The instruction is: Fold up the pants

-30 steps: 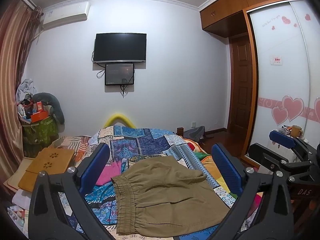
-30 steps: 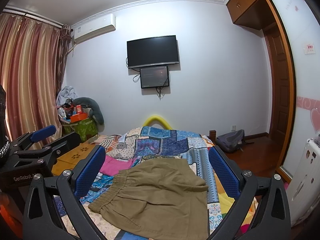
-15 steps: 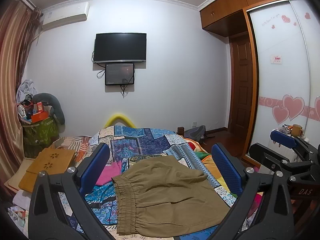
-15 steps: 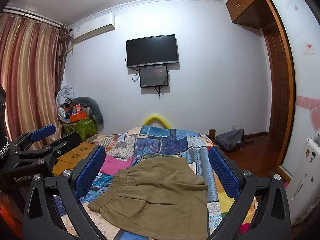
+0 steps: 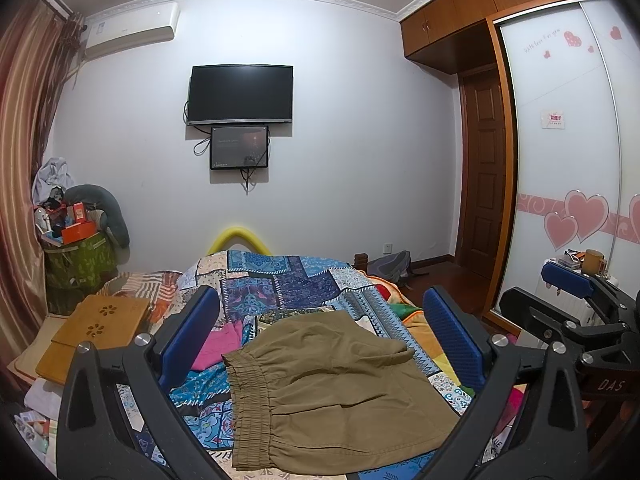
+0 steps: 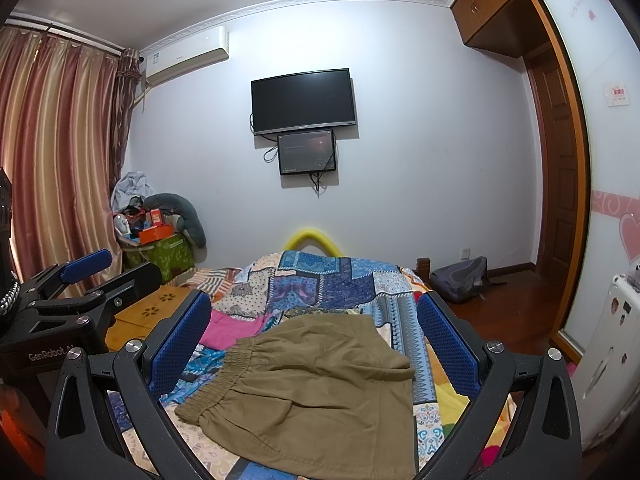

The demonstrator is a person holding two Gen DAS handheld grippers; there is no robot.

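I hold both claws above the near end of the bed (image 5: pixel 304 280), apart from the cloth. My left gripper (image 5: pixel 320 336) has its blue pads spread wide with nothing between them, and my right gripper (image 6: pixel 316 340) is spread wide and empty too. The khaki pants (image 5: pixel 336 392) lie flat on the patchwork bedspread (image 6: pixel 328 280) at the bed's near end, elastic waistband toward the left edge. A pink garment (image 6: pixel 232 326) lies just beside them toward the left edge, next to a wooden tray (image 5: pixel 96 332).
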